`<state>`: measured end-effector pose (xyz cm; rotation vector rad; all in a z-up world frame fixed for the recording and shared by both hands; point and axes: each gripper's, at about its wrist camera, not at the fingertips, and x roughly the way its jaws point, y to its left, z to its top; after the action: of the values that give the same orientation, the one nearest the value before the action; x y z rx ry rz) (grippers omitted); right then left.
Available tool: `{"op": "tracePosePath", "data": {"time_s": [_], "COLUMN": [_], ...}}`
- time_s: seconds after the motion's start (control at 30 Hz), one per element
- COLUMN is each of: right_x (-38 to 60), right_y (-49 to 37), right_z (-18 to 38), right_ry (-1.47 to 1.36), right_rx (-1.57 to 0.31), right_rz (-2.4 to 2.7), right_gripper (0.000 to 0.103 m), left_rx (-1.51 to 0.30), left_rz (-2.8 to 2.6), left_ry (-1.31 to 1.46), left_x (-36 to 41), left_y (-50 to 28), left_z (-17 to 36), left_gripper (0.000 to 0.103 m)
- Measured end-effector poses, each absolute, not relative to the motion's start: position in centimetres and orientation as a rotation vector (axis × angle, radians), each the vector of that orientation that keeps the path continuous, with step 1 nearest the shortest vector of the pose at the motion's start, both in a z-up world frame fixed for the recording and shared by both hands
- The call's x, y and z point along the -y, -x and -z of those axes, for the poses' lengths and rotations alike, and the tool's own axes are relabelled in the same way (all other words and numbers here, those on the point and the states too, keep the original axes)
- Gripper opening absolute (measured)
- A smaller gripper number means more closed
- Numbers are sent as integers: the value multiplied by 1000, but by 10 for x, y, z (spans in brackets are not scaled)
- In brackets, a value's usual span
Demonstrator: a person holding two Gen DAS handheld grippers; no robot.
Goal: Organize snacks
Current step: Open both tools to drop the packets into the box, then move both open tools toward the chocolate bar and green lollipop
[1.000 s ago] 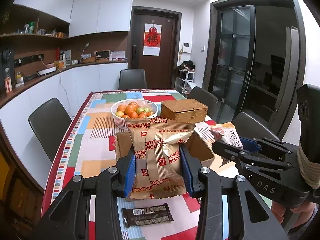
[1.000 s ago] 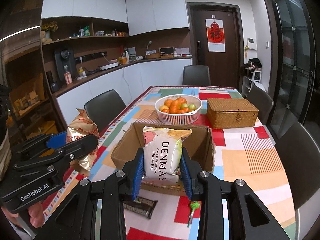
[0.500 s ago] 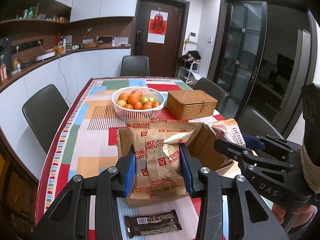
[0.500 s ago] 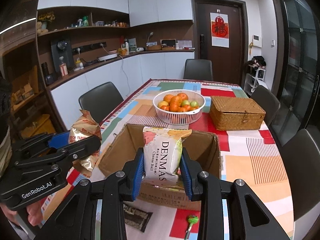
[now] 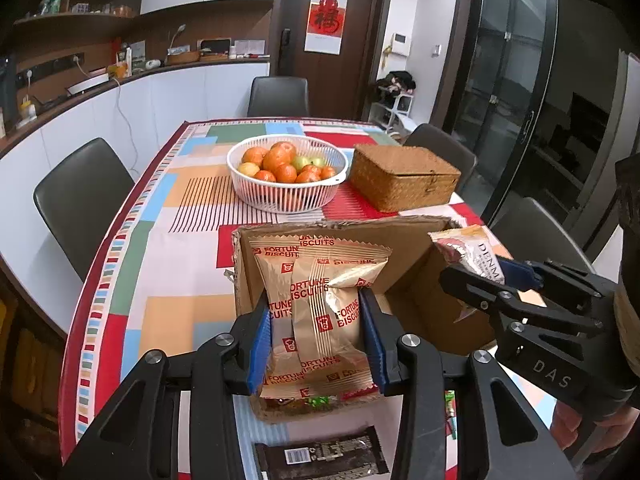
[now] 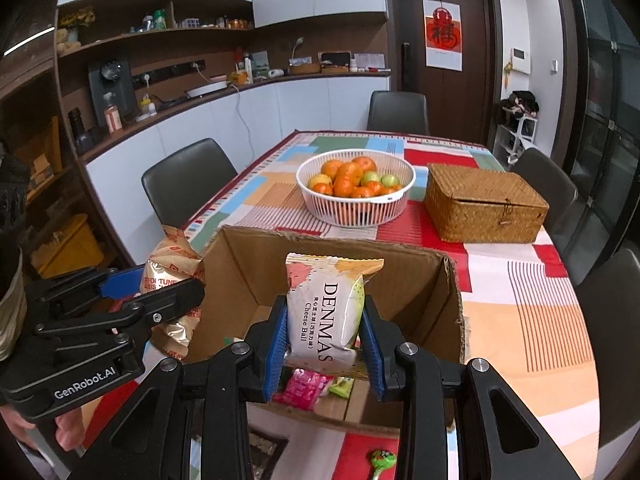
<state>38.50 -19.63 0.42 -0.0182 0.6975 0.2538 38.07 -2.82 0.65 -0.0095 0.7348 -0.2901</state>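
Observation:
My left gripper (image 5: 316, 336) is shut on a tan Fortune Biscuits pack (image 5: 320, 312), held upright over the near left side of an open cardboard box (image 5: 416, 240). My right gripper (image 6: 324, 344) is shut on a white Denmas Cheese Ball bag (image 6: 328, 320), held upright over the same box (image 6: 248, 268). Small pink and green snack packets (image 6: 308, 388) lie on the box floor. Each gripper shows in the other's view: the right one (image 5: 480, 284) and the left one (image 6: 160, 288).
A dark chocolate bar (image 5: 320, 456) and a green lollipop (image 6: 382, 460) lie on the patterned tablecloth (image 5: 168, 264) in front of the box. Behind it stand a white fruit basket (image 5: 286, 172) and a lidded wicker box (image 5: 404, 176). Dark chairs ring the table.
Both grippers have moved forward and down with their packs, now over the box opening. The box looks closer, and packets on its floor have come into view.

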Motion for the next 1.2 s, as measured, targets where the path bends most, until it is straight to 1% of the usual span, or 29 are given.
{"op": "tracePosePath", "data": {"time_s": [0.03, 0.07, 0.13, 0.17, 0.5, 0.77, 0.93, 1.2], "right_x": [197, 197, 198, 199, 209, 221, 230, 242], "right_y": [-388, -389, -391, -388, -349, -316, -298, -281], "right_z": [-2, -1, 0, 0, -16, -23, -19, 6], "right_ry": [18, 21, 33, 37, 31, 11, 1, -12], "right_rx": [-701, -702, -704, -691, -601, -556, -553, -608], "right_rz": [-251, -245, -211, -196, -179, -182, -172, -172], "right_gripper": [36, 38, 61, 63, 63, 63, 63, 63], "left_rx": [-734, -726, -703, -693, -615, -583, -589, -667], "left_rz": [282, 267, 259, 256, 282, 307, 311, 334], "left_ry": [5, 2, 1, -6, -29, -47, -61, -55], "left_x": [27, 27, 26, 26, 34, 47, 55, 66], "left_y": [-381, -380, -375, -372, -331, -298, -283, -272], "left_z": [-6, -6, -9, -10, -29, -34, -27, 3], "left_gripper": [47, 57, 64, 64, 66, 67, 67, 67]}}
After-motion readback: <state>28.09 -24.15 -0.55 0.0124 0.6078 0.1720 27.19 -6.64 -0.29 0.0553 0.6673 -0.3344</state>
